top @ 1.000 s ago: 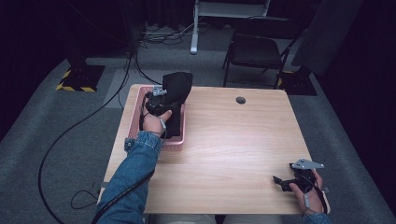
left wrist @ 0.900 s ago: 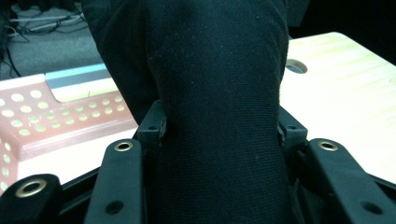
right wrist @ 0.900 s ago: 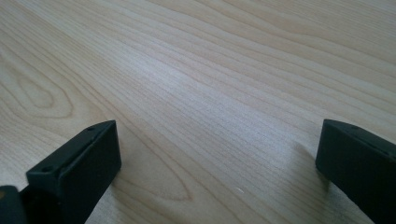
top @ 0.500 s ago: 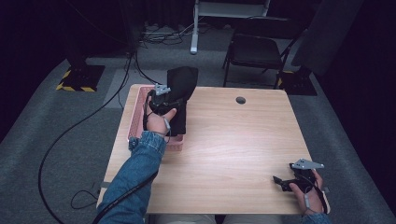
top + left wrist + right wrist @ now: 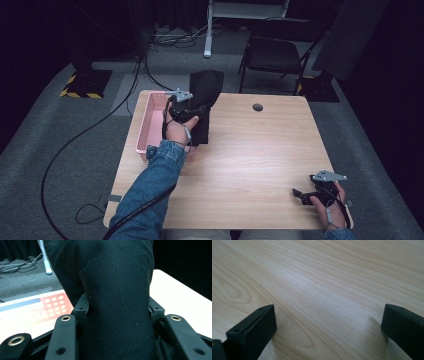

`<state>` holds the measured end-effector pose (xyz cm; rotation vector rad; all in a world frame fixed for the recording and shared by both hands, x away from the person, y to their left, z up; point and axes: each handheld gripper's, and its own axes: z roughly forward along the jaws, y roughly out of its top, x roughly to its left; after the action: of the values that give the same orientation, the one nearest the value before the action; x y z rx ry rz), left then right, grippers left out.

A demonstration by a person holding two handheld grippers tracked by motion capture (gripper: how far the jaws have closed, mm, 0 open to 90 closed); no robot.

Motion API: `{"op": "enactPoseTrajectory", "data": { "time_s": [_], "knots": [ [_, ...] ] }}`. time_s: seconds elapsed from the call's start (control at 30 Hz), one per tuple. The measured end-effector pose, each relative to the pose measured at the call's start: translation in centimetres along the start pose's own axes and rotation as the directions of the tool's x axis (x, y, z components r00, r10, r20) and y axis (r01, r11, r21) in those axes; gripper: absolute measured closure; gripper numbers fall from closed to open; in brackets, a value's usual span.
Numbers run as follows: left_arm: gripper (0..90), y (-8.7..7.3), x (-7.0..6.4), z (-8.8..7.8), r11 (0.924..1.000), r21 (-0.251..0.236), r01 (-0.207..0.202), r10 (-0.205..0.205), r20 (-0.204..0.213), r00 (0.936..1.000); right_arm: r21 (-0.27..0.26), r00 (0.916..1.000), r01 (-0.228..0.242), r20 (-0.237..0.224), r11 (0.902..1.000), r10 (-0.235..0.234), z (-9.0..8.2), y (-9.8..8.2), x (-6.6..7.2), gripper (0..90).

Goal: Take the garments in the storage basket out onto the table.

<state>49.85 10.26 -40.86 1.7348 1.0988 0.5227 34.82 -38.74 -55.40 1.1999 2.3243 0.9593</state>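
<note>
Left hand-held gripper (image 5: 186, 103) is up off the light wooden desk (image 5: 250, 155), above the desk's far-left part beside the pink perforated plastic basket (image 5: 145, 131); denim-sleeved forearm (image 5: 150, 190) runs up from the bottom edge, wrist angled toward the far side. Jaws are clamped on a black knit cloth garment (image 5: 204, 102), bunched between them: in the left gripper view the black fabric (image 5: 117, 300) fills the gap, pads pressing into it on both sides. In the high view the garment rises above the gripper and hangs down past the hand toward the desk; can't tell if its lower edge touches the surface. Basket sits at the left desk edge, just beside the hand; its holed wall (image 5: 53, 306) shows behind the cloth. Right hand-held gripper (image 5: 312, 192) sits low at the near-right corner of the desk, well apart from the garment, hand (image 5: 330, 207) behind it. Its jaws stand wide apart with nothing between them: the right gripper view shows bare wood grain (image 5: 324, 295) between the two black tips. Small dark round grommet hole (image 5: 258, 107) sits near the far desk edge, right of the garment. Beyond the desk: black folding chair (image 5: 272, 52), white stand leg (image 5: 207, 30), black cables (image 5: 75, 145) on the grey carpet, and a yellow-black striped base (image 5: 80, 93) at far left. Nothing lies between the two grippers on the desk.
</note>
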Motion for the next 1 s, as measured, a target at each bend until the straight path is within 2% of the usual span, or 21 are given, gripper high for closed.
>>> {"op": "enactPoseTrajectory", "data": {
  "time_s": [0.27,0.4,0.73,1.0],
  "knots": [
    [50.7,0.5,-1.7,0.6,0.9998,-0.01,-0.017,0.017,0.027,0.9995,0.0,1.0,0.0,0.0,1.0,0.0,0.0,0.0,0.0,0.0],
    [50.7,0.6,-2.5,0.8,0.9991,-0.014,-0.039,0.04,0.038,0.9985,0.0,1.0,0.0,0.0,1.0,0.0,0.0,0.0,0.0,0.0],
    [50.6,0.8,-4.4,1.7,0.9987,-0.023,-0.046,0.047,0.074,0.9962,0.0,1.0,-0.001,0.0,1.0,0.001,0.0,0.0,0.0,0.0],
    [50.5,0.6,-5.4,2.6,0.9985,-0.026,-0.049,0.051,0.082,0.9953,0.0,1.0,-0.001,0.0,1.0,0.001,0.0,0.0,0.0,0.0]
  ]
}}
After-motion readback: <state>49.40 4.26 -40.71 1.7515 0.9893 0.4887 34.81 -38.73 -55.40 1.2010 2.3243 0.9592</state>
